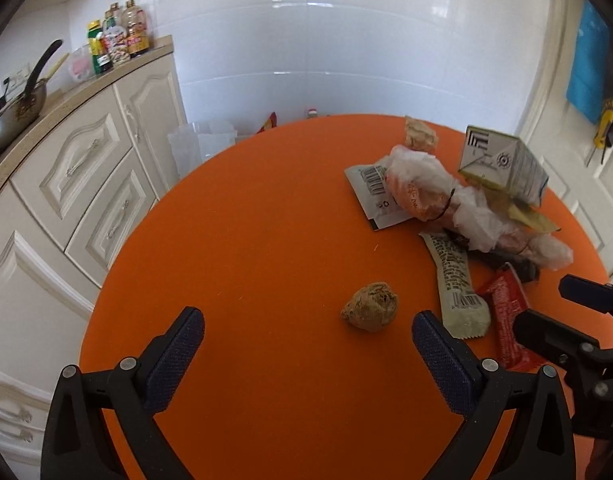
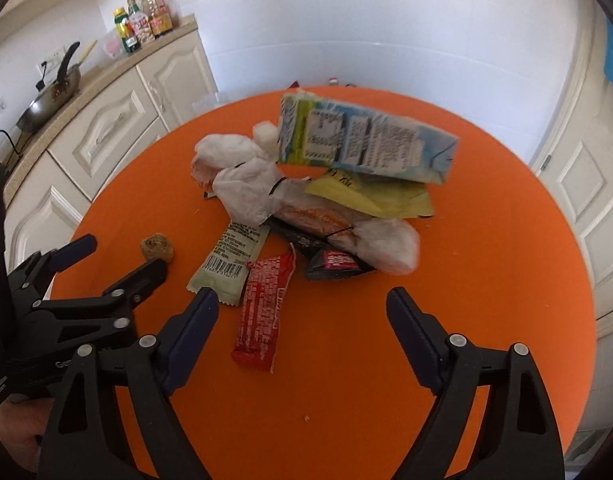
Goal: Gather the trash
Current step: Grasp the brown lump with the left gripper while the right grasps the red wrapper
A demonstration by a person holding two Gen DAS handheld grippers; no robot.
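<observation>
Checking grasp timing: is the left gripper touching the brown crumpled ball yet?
Apart. In the left wrist view, bare orange table separates the brown crumpled ball from both fingers of the open left gripper.

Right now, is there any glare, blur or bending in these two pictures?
Left wrist view: the tiled wall mirrors a bright window, and the cabinet edges bow from fisheye. Right wrist view: wall glare again, the door frame curves, and the carton print looks soft.

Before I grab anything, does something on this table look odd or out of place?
Yes: a brown crumpled ball lies alone on the orange table, apart from the heaped wrappers. The carton sits tilted atop that pile and might slide. Both claws, left and right, are open and empty.
</observation>
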